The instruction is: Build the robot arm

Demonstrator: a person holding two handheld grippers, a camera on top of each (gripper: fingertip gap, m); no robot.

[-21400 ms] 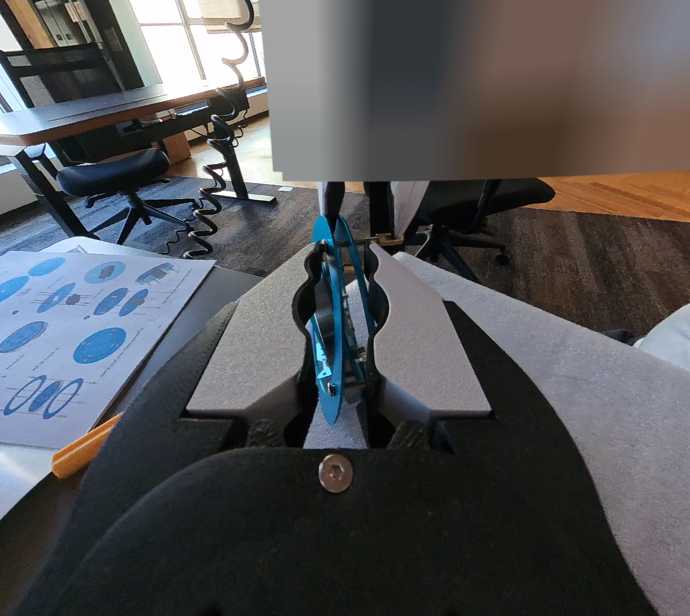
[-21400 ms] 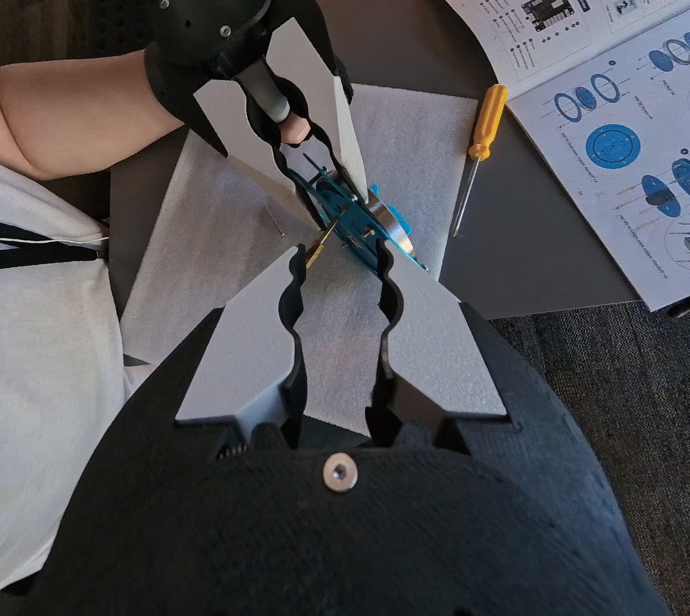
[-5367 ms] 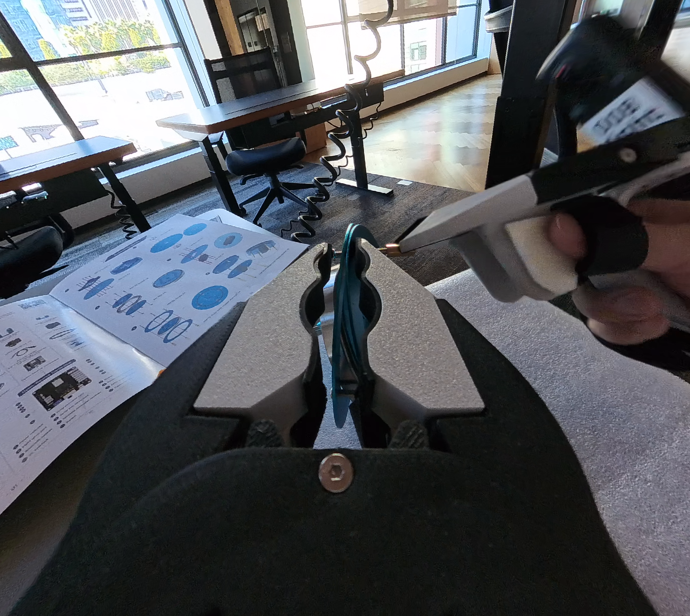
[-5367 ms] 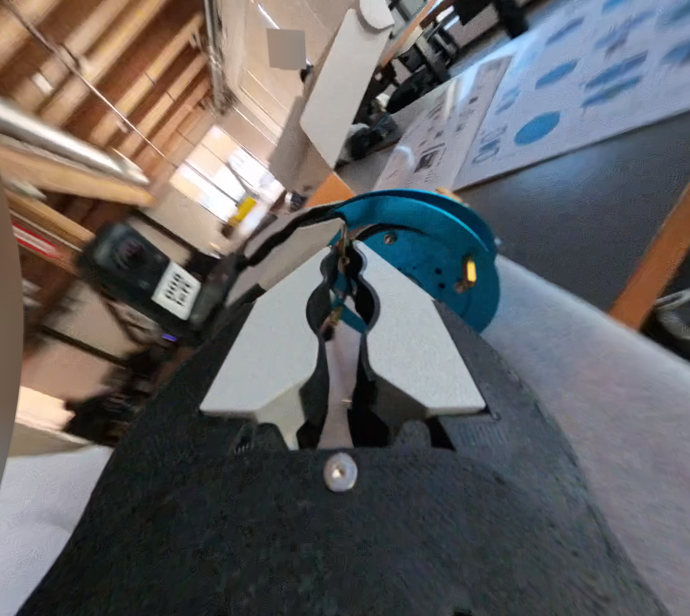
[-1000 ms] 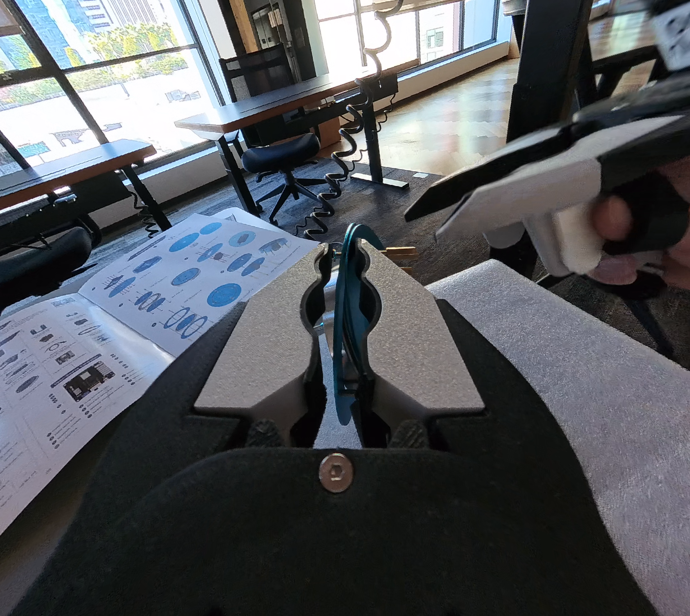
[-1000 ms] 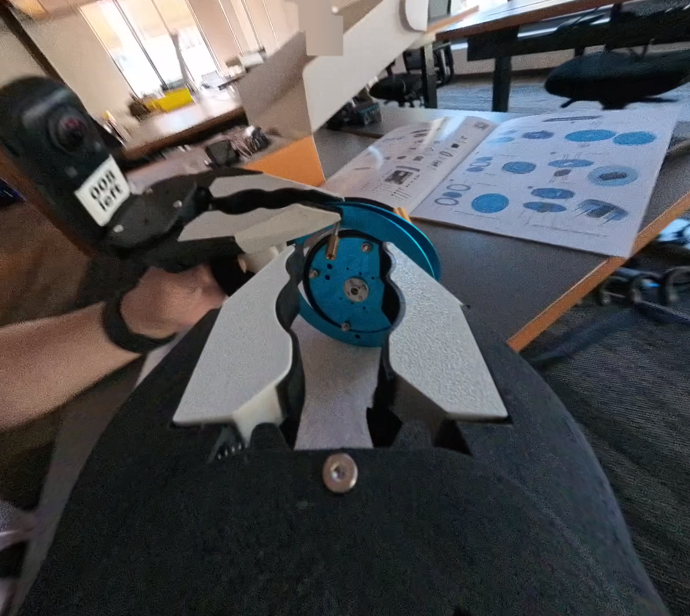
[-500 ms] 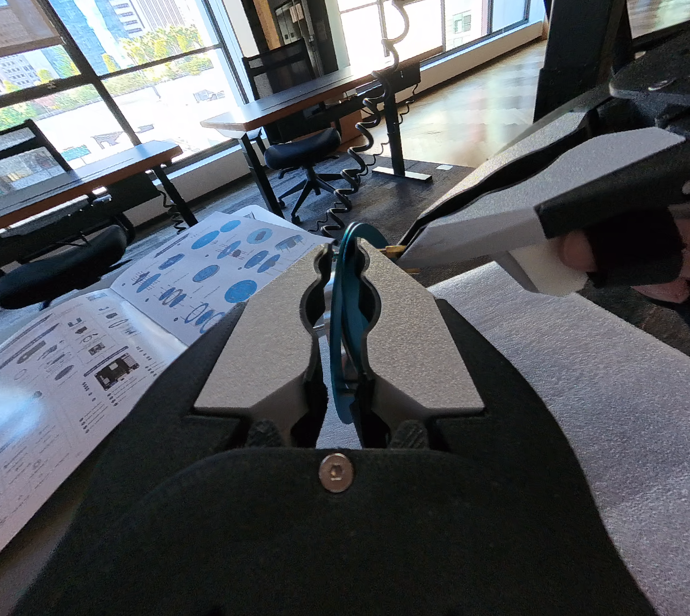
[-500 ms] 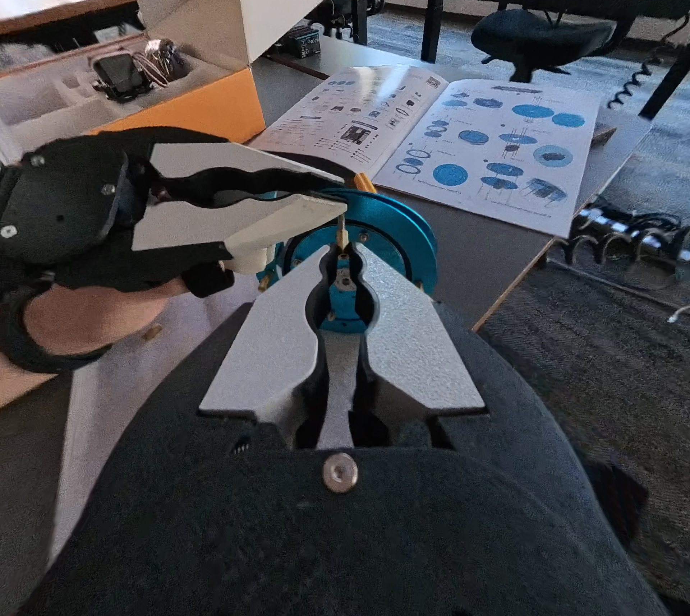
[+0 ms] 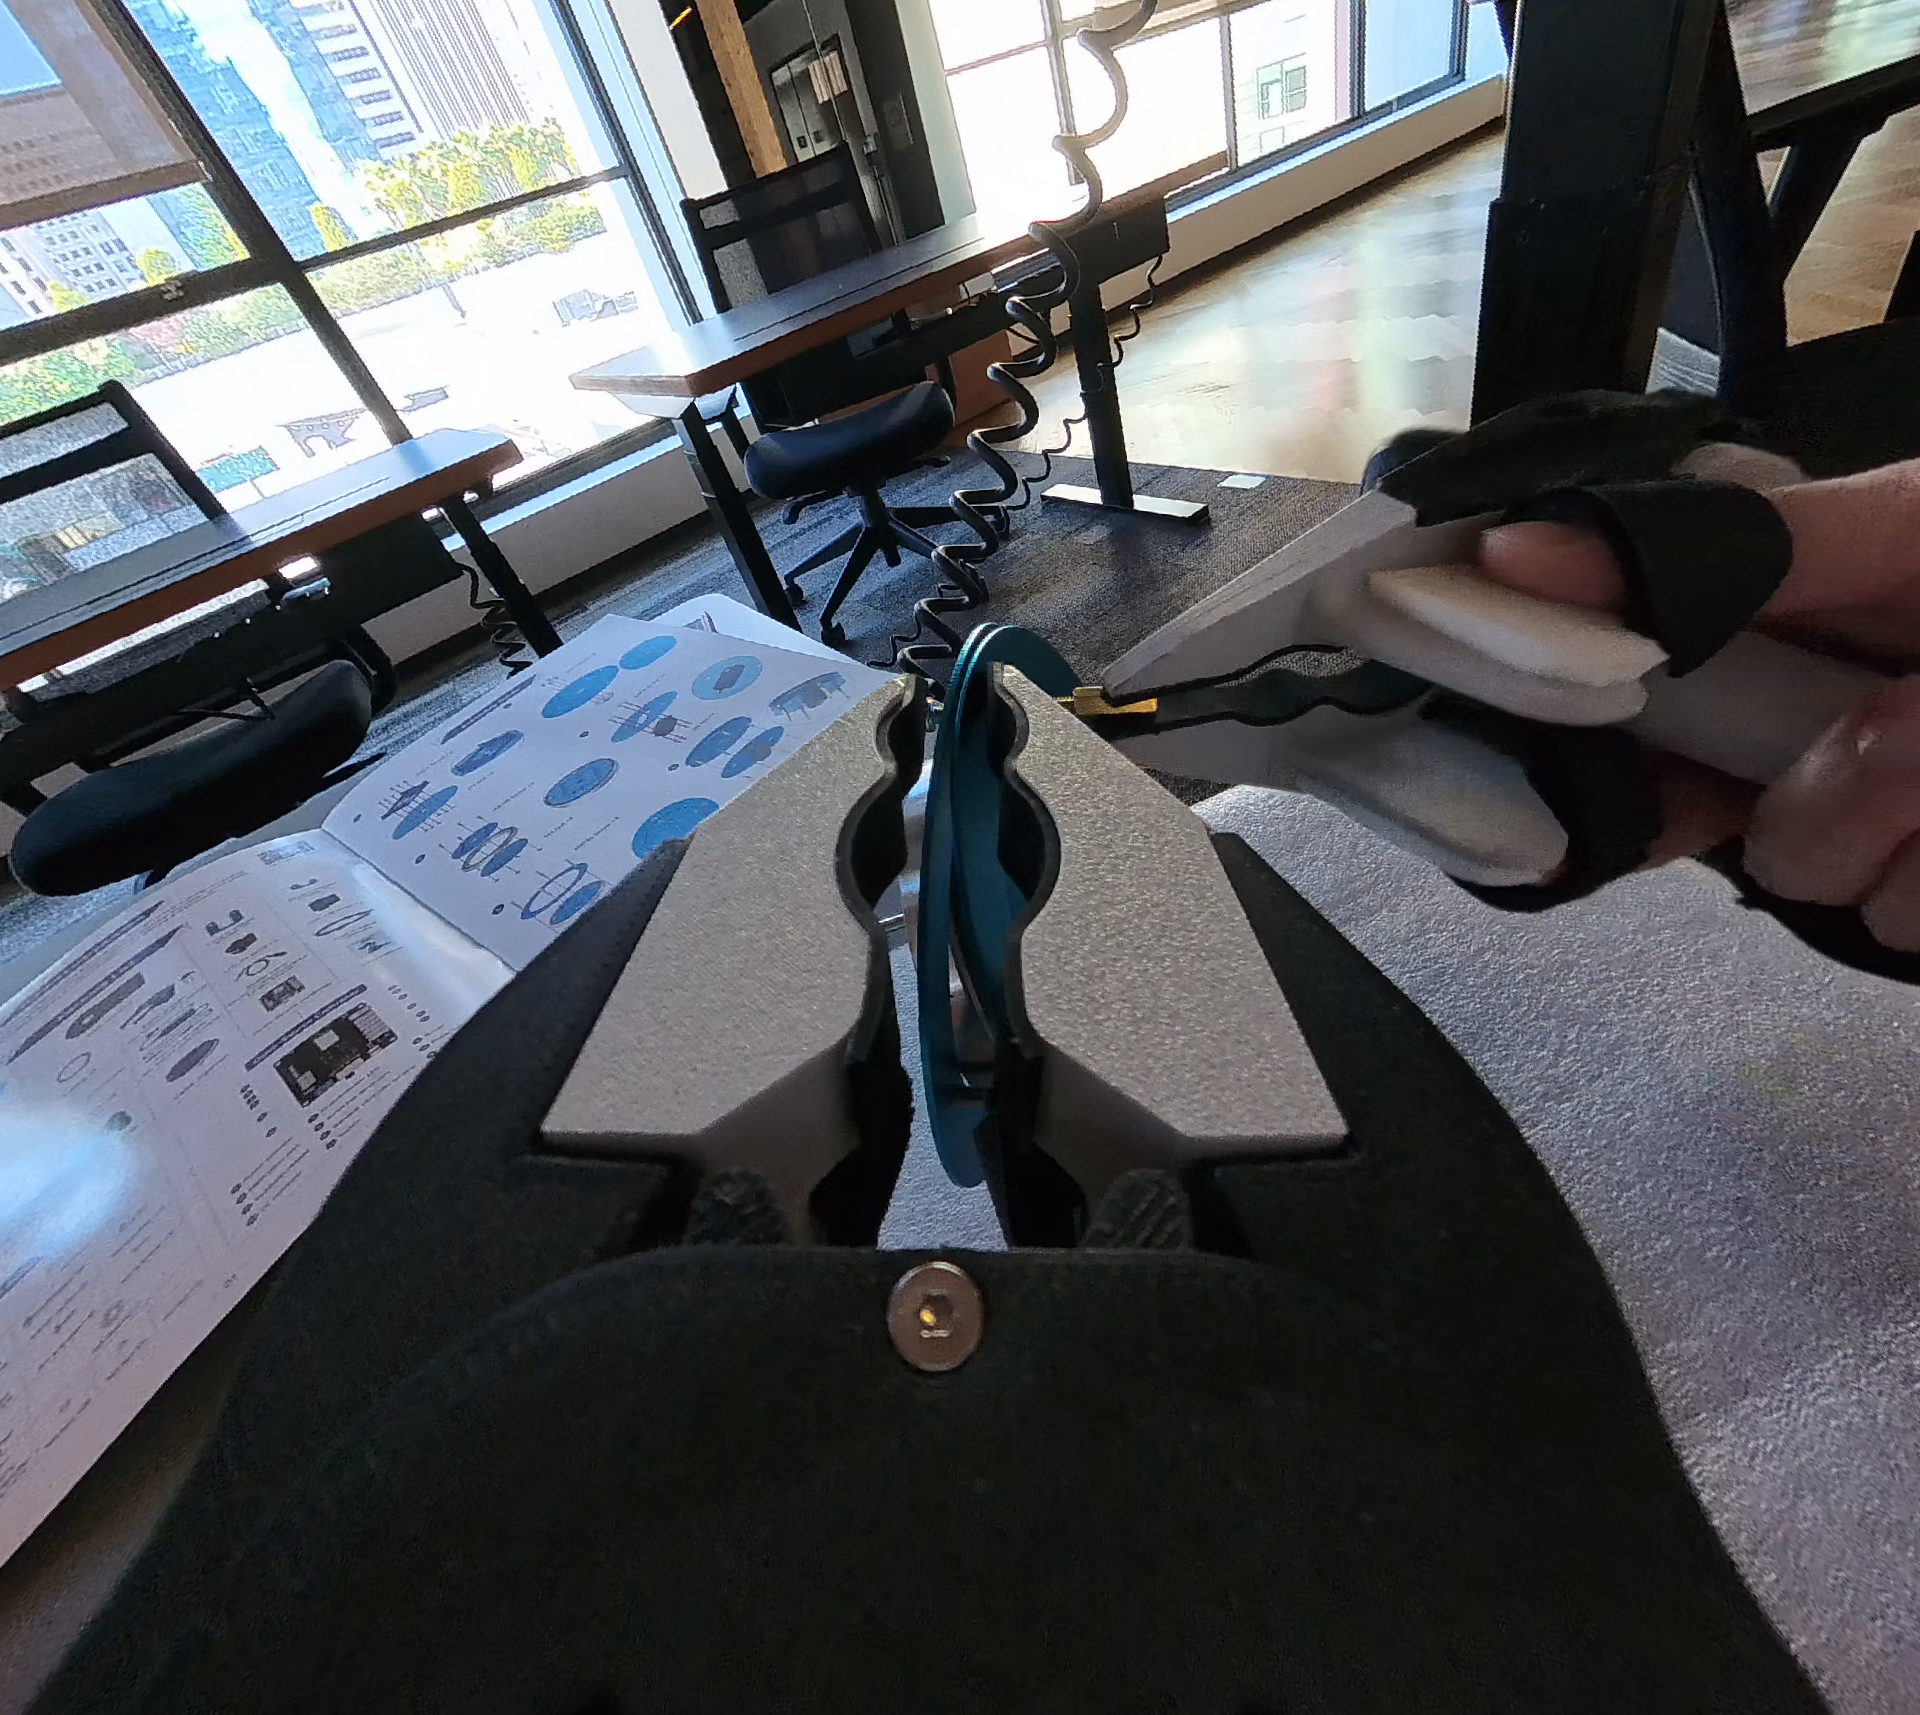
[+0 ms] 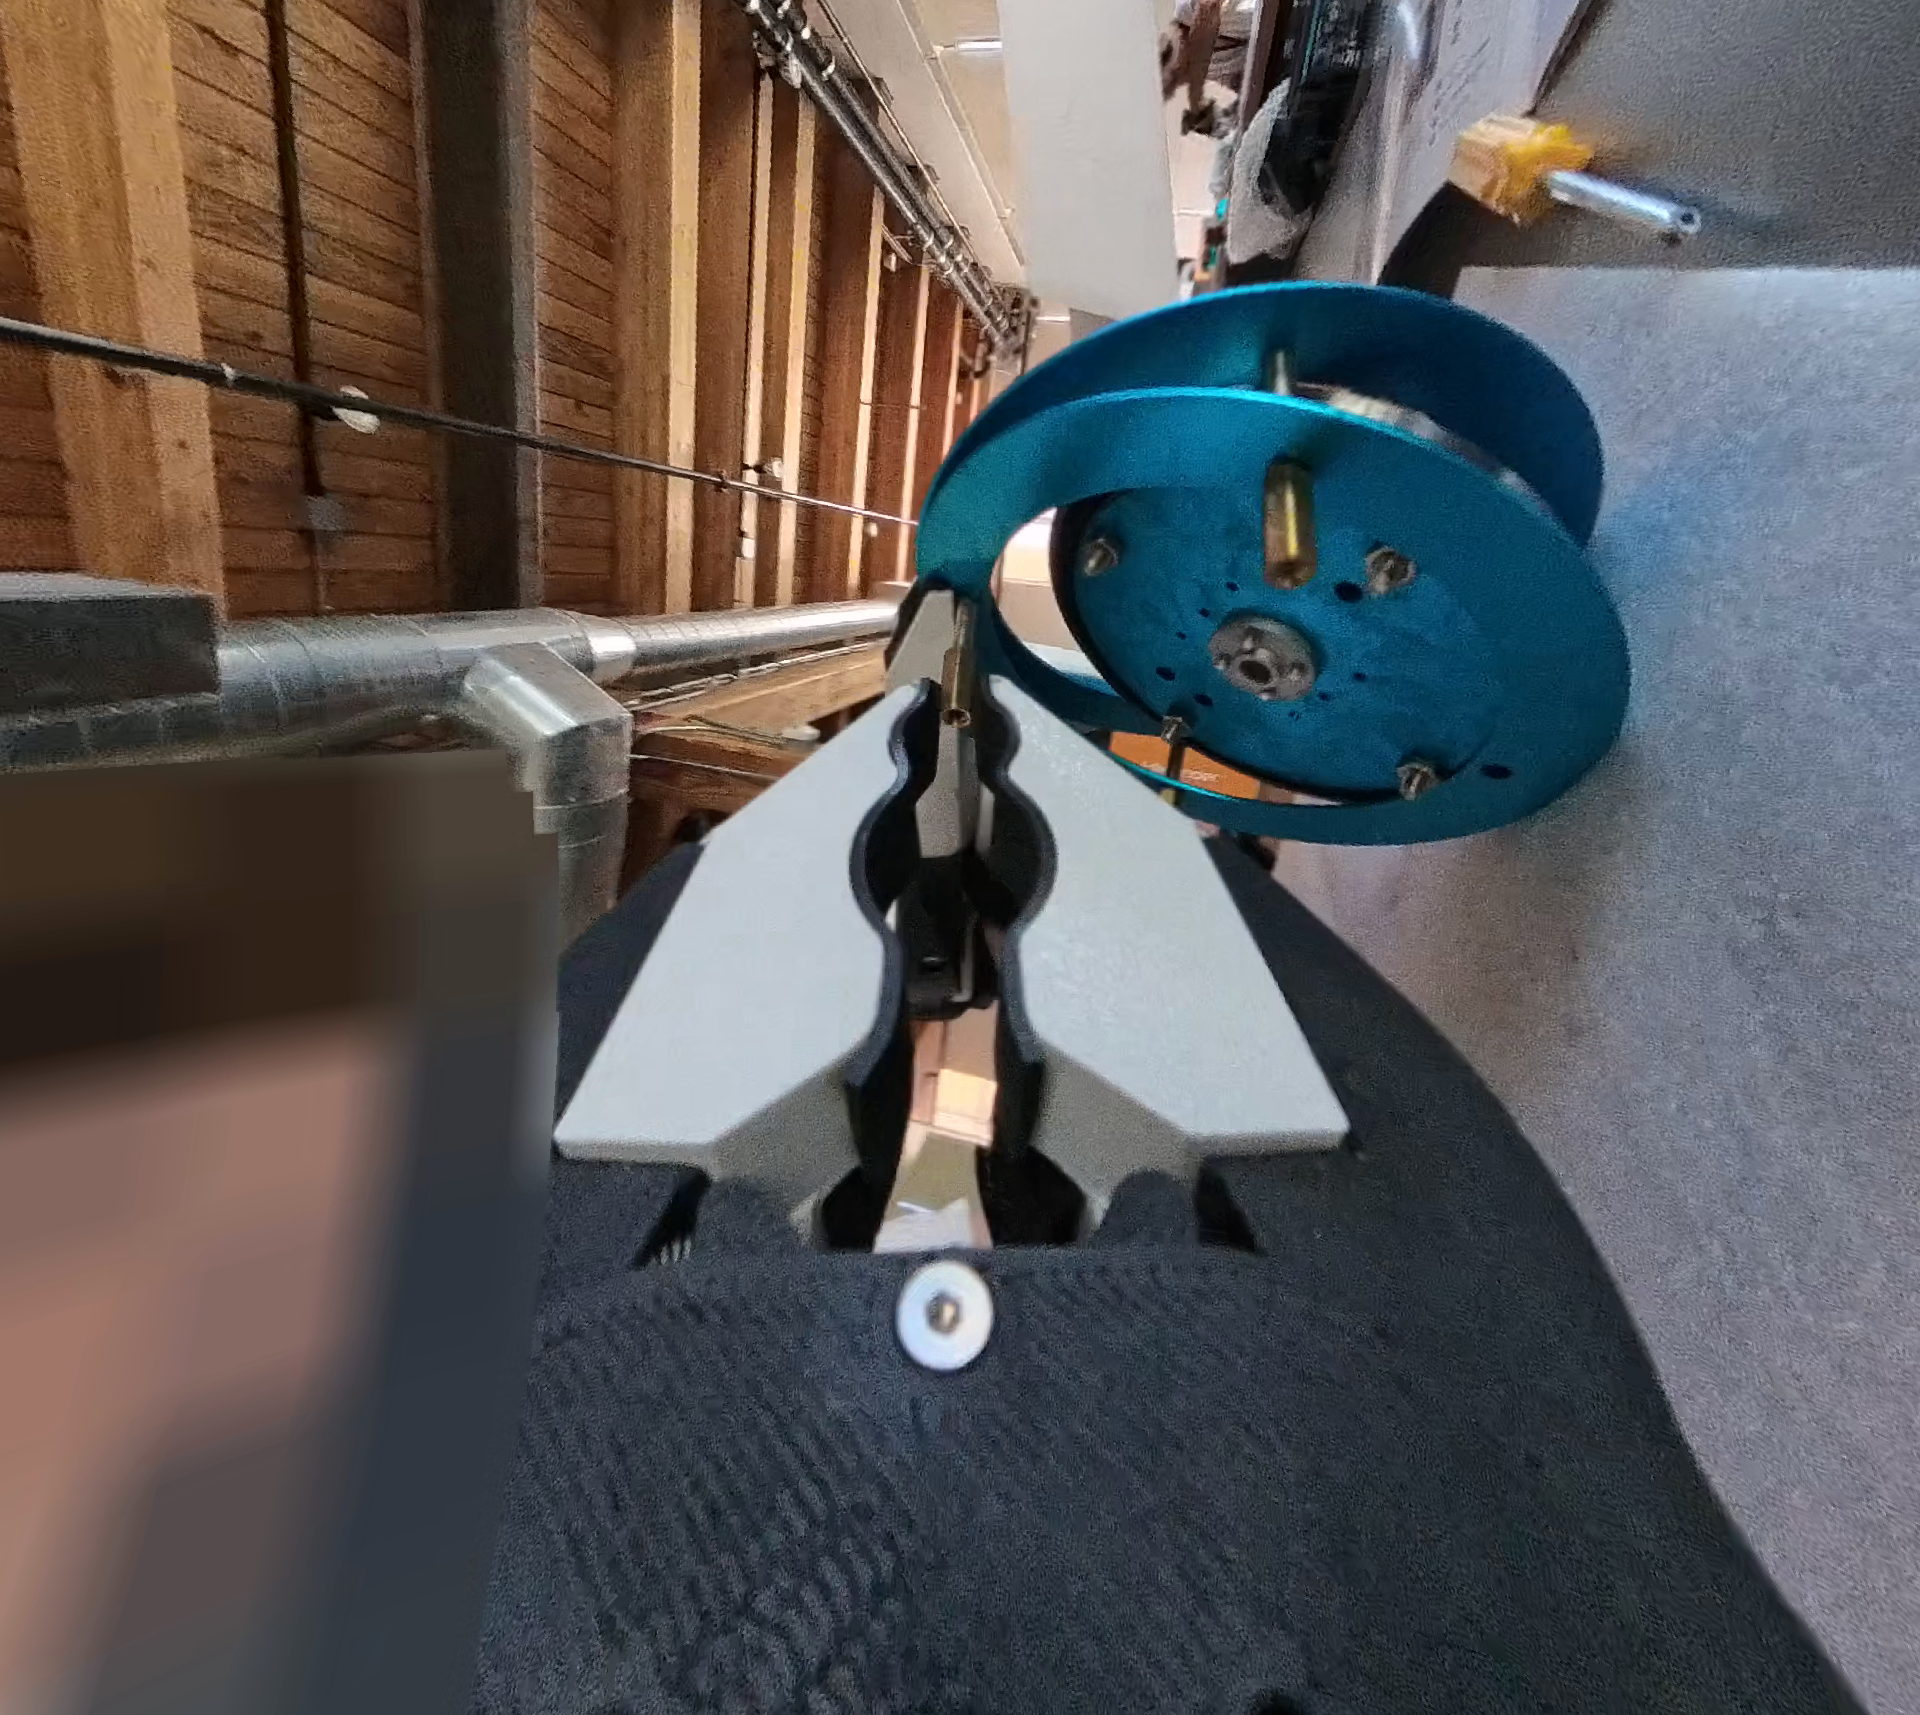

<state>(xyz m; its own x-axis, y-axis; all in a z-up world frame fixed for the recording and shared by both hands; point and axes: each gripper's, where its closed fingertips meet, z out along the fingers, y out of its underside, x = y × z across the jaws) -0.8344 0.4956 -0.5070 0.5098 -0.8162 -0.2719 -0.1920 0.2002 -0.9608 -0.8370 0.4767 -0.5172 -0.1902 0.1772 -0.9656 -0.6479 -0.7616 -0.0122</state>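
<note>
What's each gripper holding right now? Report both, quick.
Left gripper: shut on the blue disc assembly.
Right gripper: shut on a brass standoff, beside the assembly's rim.

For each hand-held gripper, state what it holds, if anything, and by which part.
The left hand-held gripper clamps the blue disc assembly edge-on across its plates. The right hand-held gripper pinches a brass standoff along its shaft.
</note>
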